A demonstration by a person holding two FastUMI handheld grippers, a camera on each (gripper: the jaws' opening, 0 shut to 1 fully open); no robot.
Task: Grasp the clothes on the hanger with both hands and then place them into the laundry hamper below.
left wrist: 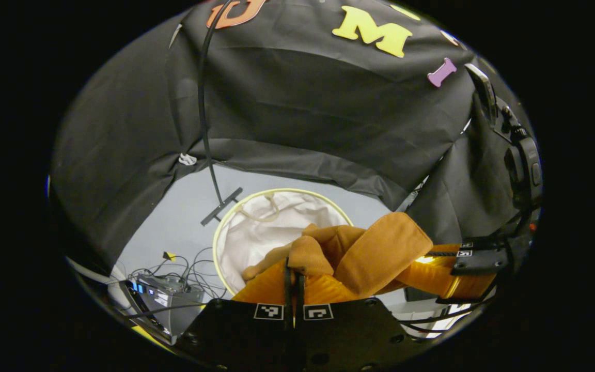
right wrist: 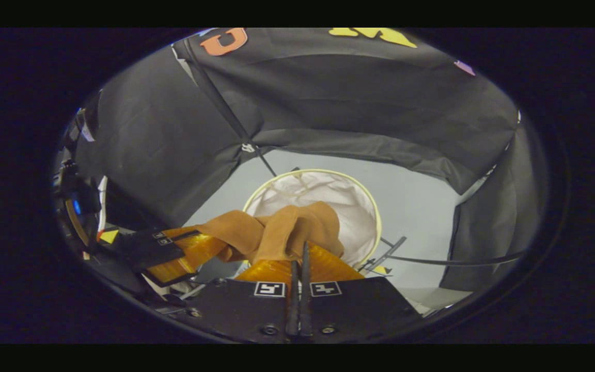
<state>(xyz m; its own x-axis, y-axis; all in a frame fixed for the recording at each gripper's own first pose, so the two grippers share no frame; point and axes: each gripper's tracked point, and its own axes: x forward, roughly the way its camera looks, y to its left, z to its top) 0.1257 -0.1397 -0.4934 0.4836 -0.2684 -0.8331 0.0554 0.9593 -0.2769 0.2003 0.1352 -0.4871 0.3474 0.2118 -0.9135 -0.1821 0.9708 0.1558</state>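
An orange-brown garment (left wrist: pixel 380 248) hangs bunched between both grippers, above the open mouth of a round laundry hamper (left wrist: pixel 256 232) with a white lining and a pale rim. My left gripper (left wrist: pixel 293 267) is shut on a fold of the cloth at the bottom of the left gripper view. At the right of that view, the right gripper (left wrist: pixel 470 258) holds the garment's other end. In the right gripper view my right gripper (right wrist: pixel 300 254) is shut on the garment (right wrist: pixel 287 227), the left gripper (right wrist: pixel 155 248) holds cloth at the left, and the hamper (right wrist: pixel 328 194) lies just beyond.
The hamper stands on a grey floor (left wrist: pixel 173 217) ringed by the black cloth wall. A black pole with a flat foot (left wrist: pixel 220 206) stands beside the hamper's rim. An electronics box with tangled cables (left wrist: pixel 166 294) lies at the lower left.
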